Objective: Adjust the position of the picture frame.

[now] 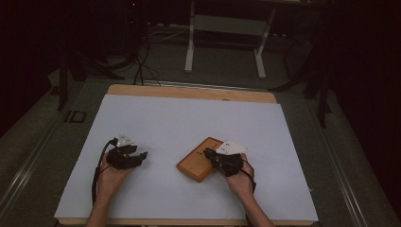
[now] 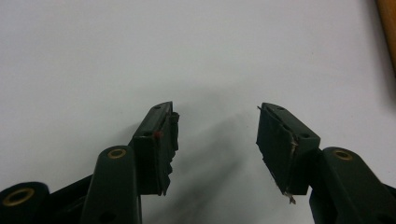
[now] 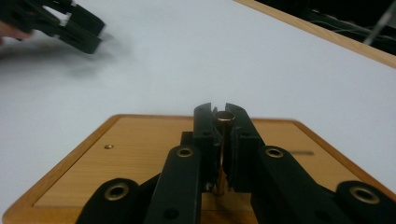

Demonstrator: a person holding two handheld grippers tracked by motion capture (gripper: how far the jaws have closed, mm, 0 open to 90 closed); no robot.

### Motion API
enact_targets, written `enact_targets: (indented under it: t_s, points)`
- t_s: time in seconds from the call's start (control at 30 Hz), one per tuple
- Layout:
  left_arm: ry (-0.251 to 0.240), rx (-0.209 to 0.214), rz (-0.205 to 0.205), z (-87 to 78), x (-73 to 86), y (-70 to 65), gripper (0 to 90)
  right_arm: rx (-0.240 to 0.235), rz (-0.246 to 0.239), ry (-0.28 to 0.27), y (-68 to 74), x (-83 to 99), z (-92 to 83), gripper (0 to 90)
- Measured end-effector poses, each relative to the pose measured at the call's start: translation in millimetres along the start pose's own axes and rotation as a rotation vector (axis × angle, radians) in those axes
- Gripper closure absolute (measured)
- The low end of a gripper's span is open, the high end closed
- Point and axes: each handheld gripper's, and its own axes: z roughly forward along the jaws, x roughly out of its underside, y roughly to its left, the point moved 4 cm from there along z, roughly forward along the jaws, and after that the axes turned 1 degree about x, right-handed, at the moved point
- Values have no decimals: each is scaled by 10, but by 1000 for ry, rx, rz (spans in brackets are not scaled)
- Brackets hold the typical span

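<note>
Right tongs pinch a brass pin upright over the wooden board, mid-counter; the high view hides the pin. Left tongs spread, empty, above bare white.

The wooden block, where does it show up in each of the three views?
High view: the wooden block lies right of centre, under the right gripper.
Left gripper view: not in it.
Right gripper view: the block spans the lower half.
Shared landmark: the white sheet.
</note>
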Motion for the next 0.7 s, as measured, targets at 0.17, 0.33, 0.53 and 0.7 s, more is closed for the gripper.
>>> enact_targets:
  t_s: [0.17, 0.33, 0.53, 0.7]
  points:
    - [0, -1, 1, 0, -1, -1, 464, -35, -10, -11, 48, -24, -9, 843]
    - [-4, -4, -1, -1, -3, 7, 465, -101, -46, -27, 172, -65, -17, 845]
    - [-4, -5, -2, -2, -4, 7, 465, -175, -56, -34, 320, -110, -3, 844]
    - [-1, -6, -1, 1, -1, 11, 465, -263, -101, -22, 551, -139, 30, 843]
